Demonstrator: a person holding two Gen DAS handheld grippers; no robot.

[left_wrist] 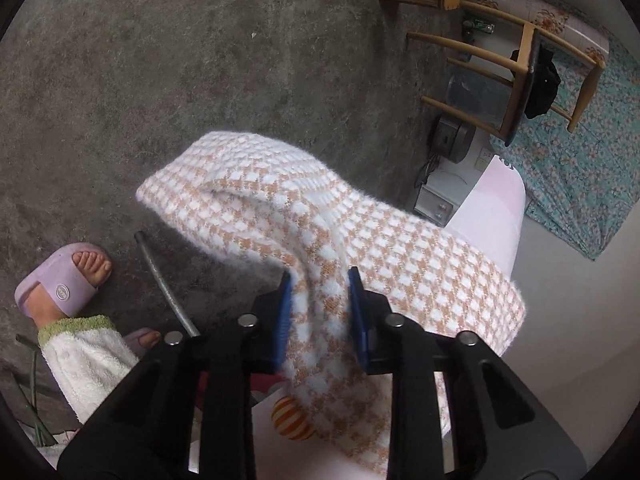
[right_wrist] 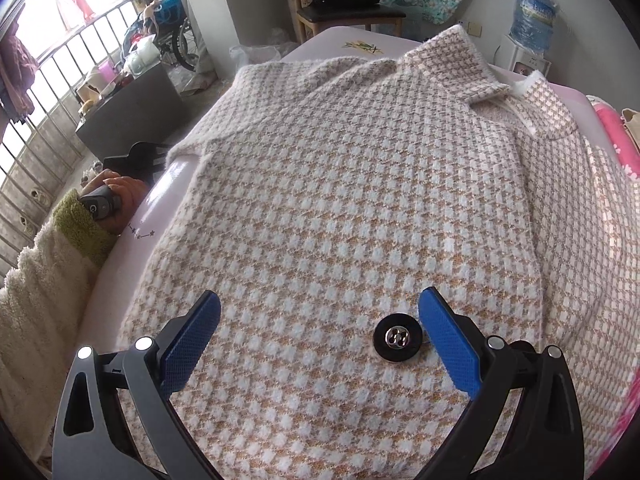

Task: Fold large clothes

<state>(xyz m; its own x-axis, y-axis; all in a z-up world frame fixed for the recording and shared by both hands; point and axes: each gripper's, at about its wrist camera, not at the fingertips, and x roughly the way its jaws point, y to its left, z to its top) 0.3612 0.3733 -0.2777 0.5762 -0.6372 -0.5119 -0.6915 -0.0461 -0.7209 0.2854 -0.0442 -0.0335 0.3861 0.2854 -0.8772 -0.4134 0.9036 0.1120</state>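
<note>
A large coat in an orange-and-white houndstooth knit (right_wrist: 340, 184) lies spread flat on a pale pink surface (right_wrist: 172, 188), collar at the far end. Its sleeve (left_wrist: 280, 200) hangs off the surface's edge over the concrete floor. My left gripper (left_wrist: 320, 276) is shut on a bunched fold of that sleeve, with the blue pads (left_wrist: 285, 312) pressing the knit from both sides. My right gripper (right_wrist: 320, 300) hovers open above the coat's front, nothing between its fingers. A black button (right_wrist: 397, 340) sits just inside its right fingertip. A hand in a fleece sleeve (right_wrist: 116, 200) holds the left gripper at the surface's left edge.
A foot in a purple slipper (left_wrist: 64, 276) and a grey rod (left_wrist: 164, 284) are on the floor at left. A wooden chair (left_wrist: 516, 68) stands beyond the surface and an orange striped ball (left_wrist: 292, 418) lies below the gripper. A water dispenser (right_wrist: 532, 28) and pink bedding (right_wrist: 616, 136) sit at right.
</note>
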